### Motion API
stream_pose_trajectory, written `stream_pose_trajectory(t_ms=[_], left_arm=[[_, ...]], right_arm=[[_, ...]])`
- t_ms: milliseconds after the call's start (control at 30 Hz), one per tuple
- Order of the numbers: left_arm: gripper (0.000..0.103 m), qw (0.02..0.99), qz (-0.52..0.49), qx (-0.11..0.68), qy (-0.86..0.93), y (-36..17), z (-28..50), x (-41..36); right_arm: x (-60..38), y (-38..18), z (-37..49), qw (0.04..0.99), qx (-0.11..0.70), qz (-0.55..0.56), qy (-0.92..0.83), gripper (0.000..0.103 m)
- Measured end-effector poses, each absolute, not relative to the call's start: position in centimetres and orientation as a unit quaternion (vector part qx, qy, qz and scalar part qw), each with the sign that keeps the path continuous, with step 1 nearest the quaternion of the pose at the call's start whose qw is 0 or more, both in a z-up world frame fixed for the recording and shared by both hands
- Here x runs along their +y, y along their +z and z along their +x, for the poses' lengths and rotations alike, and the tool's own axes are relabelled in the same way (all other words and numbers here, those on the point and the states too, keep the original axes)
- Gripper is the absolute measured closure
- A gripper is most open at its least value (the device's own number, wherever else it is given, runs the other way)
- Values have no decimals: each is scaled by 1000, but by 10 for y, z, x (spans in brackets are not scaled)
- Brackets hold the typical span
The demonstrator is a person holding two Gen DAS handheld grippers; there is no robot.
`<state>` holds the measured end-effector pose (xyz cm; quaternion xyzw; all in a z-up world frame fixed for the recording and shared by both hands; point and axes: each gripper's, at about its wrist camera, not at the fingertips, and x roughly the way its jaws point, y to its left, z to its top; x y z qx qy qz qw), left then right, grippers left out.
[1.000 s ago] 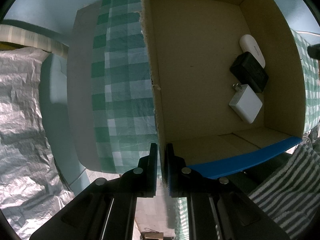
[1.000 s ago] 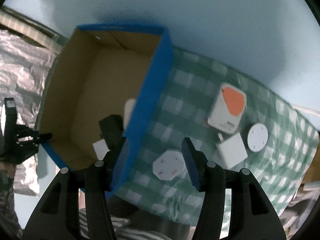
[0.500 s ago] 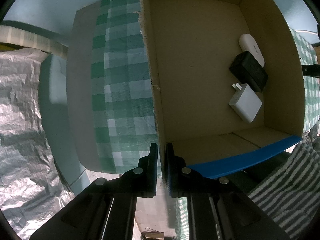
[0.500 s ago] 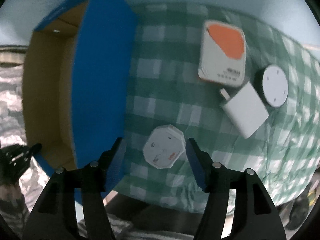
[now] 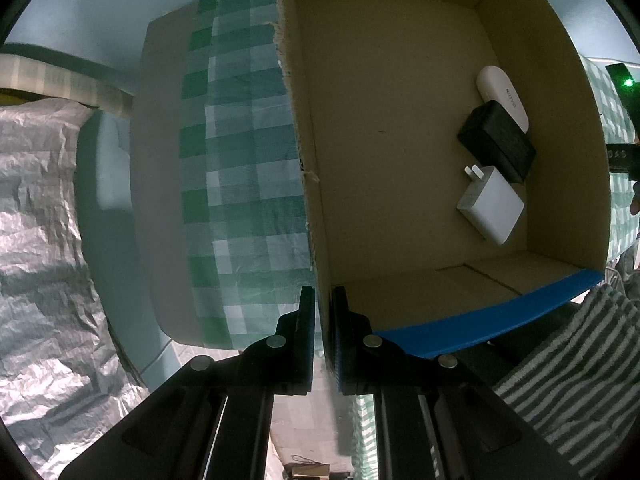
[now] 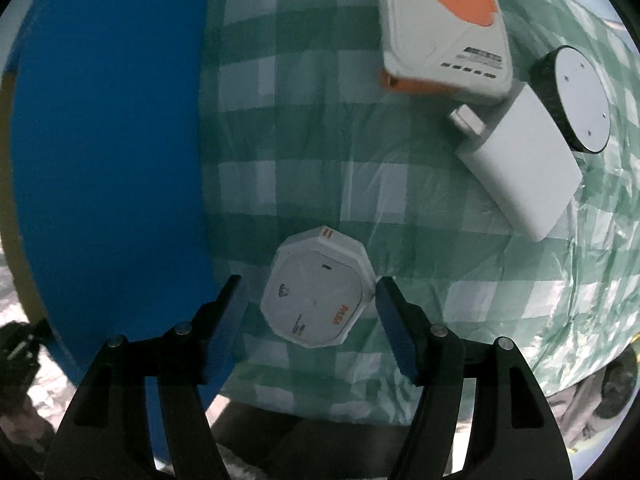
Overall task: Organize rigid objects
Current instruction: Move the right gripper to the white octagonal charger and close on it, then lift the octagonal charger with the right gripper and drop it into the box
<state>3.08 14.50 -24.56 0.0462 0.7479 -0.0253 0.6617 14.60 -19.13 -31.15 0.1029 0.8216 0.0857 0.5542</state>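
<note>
Checked cloth [image 6: 304, 128], white octagonal device [image 6: 318, 292]

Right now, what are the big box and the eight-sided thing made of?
The box looks like cardboard: matte brown inside, a ragged torn edge, blue outside. The octagon looks like hard white plastic, smooth with a slight sheen and printed marks.

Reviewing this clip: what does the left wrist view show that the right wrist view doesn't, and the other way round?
Left wrist only: the box's inside, holding a white oval case, a black block and a white plug charger; the left gripper is shut on the box wall.

Right wrist only: the open right gripper straddling a white octagonal device, plus an orange-and-white device, a white power bank and a round puck.

Both: the cardboard box and the green checked cloth.
</note>
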Motion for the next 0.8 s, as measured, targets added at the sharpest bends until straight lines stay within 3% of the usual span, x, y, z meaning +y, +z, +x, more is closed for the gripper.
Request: stream_pose_trajectory(t_ms=[200,567,800], left_arm=[[93,662,45,748,-25,-246,31,145],[93,661,47,748,-24,-246,31,145],[93,659,51,750,-24,-248,30,143]], right_arm=[[-177,-313,140,561,819,63,105,38],[-155,-294,127,581,780,-106,204,41],[-166,-298,128,580,797,-32,168,41]])
